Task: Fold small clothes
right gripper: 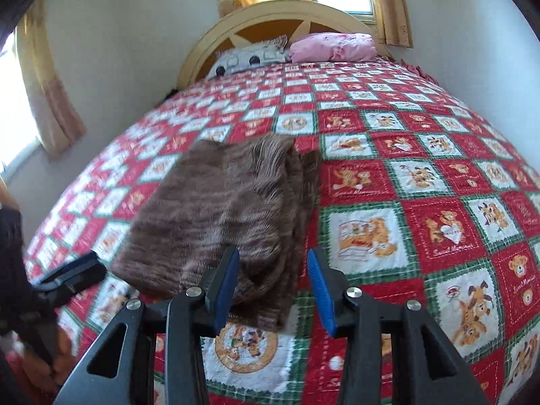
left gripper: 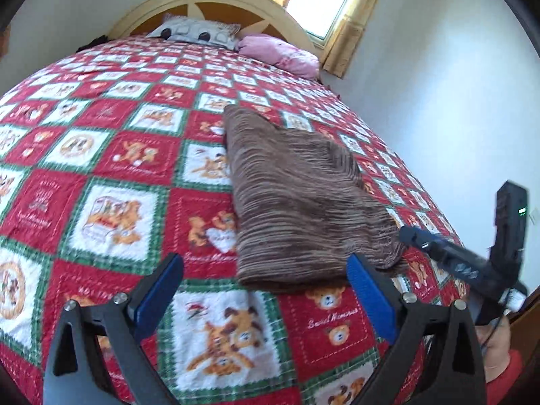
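Here my left jaws (left gripper: 265, 298) gape wide, my right jaws (right gripper: 270, 288) half open, both holding nothing. The brown cloth (left gripper: 297, 202) lies folded on the bed (left gripper: 111, 155). Only the right view shows its bunched edge.

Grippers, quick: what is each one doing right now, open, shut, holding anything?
Left gripper: wide open, nothing held, near edge of the brown garment ahead.
Right gripper: partly open, holding nothing, over the garment's near corner.

- Left gripper (left gripper: 265, 297) is hanging with blue-padded jaws spread wide, nothing between them.
- Right gripper (right gripper: 270, 290) is sitting partly open, empty, appearing at four o'clock in the left view.
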`<state>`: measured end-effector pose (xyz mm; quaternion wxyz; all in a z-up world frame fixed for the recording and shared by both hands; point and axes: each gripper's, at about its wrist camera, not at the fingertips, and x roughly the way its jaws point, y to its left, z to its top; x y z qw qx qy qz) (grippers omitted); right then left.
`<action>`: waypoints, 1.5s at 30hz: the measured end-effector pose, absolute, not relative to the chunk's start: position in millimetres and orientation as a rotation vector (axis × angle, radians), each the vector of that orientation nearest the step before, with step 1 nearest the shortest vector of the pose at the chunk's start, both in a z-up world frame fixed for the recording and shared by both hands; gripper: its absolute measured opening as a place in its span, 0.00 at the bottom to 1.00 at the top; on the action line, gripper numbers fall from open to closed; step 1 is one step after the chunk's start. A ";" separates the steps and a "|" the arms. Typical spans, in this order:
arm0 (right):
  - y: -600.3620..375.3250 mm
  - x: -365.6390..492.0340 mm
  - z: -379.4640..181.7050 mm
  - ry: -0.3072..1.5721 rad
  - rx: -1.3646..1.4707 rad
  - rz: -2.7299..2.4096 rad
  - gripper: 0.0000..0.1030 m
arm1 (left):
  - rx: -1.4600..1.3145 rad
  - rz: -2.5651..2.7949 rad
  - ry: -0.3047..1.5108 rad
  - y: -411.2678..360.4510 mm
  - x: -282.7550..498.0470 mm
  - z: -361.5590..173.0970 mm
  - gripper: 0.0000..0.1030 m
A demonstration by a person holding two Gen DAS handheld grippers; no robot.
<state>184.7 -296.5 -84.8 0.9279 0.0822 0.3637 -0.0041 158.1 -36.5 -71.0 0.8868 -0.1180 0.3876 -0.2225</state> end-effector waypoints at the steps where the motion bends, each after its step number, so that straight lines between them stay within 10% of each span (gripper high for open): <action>1: -294.8 190.1 -92.6 0.775 0.179 -0.007 0.41 | -0.244 -0.459 0.802 -34.2 156.3 -70.8 0.96; 9: -290.5 177.6 -116.9 0.836 0.141 0.012 0.13 | -0.167 -0.422 0.778 -22.0 172.8 -66.4 0.96; 22: -315.0 234.7 -29.1 0.657 0.148 0.080 0.13 | -0.135 -0.371 0.767 -67.5 266.6 -53.4 0.96; 34: -354.2 379.9 -111.0 0.887 0.383 0.021 0.14 | -0.139 -0.344 0.900 -92.0 287.4 -106.8 0.97; 40: -378.0 373.0 -112.7 0.832 0.604 0.097 0.43 | -0.088 -0.339 0.900 -99.5 283.7 -109.0 1.00; 44: -354.3 391.2 -114.1 0.876 0.461 0.116 0.44 | -0.099 -0.347 0.896 -96.3 281.6 -109.5 1.00; 45: -348.2 394.1 -115.2 0.875 0.413 0.098 0.30 | -0.098 -0.349 0.895 -96.1 281.5 -109.3 1.00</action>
